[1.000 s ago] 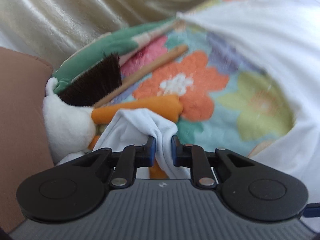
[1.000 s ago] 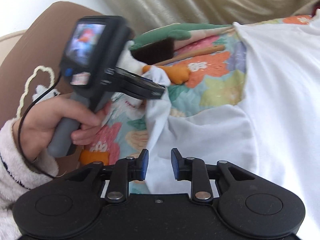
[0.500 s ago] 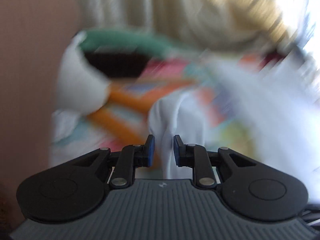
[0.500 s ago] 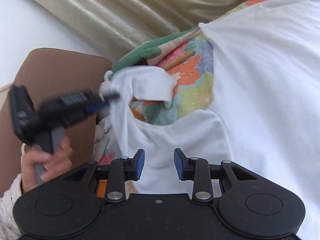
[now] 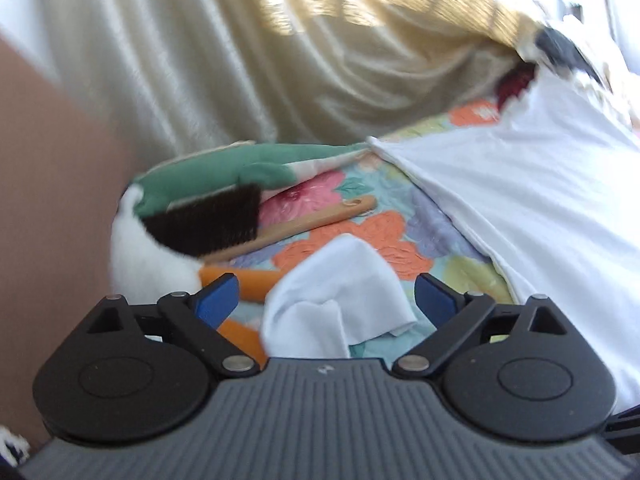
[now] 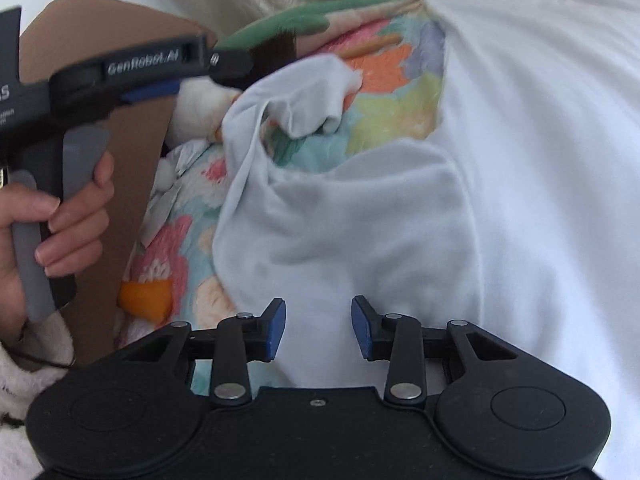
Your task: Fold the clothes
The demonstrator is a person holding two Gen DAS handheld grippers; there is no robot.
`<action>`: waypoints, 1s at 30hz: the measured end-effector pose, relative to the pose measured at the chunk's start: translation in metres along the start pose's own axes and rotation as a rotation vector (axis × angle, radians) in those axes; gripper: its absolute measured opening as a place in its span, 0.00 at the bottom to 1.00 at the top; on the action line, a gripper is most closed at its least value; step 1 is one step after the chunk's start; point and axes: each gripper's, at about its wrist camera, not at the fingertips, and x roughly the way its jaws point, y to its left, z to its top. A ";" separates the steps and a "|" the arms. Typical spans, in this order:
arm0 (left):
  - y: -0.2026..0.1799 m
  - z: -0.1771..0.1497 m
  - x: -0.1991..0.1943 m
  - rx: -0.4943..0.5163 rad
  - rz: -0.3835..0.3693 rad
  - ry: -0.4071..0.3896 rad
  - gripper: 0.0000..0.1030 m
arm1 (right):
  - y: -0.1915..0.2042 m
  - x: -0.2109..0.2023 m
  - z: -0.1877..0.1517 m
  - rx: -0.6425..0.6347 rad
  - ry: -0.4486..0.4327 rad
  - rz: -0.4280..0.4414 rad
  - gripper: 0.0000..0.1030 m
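The left hand-held gripper has just sprung wide, dropping the shirt sleeve onto the quilt. The right hand-held gripper, half open and widening, hovers empty over the shirt.

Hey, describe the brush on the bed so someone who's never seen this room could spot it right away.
Start at the flowered quilt spread on the bed, beside the white shirt. Near the quilt's far edge, by a white and orange plush toy, lies the brush. It is the only thing there with dark bristles and a pale wooden handle.
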 end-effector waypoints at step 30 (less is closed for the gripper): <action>0.127 -0.002 0.049 -0.149 0.348 0.190 0.08 | -0.009 -0.014 -0.009 0.006 0.010 0.011 0.41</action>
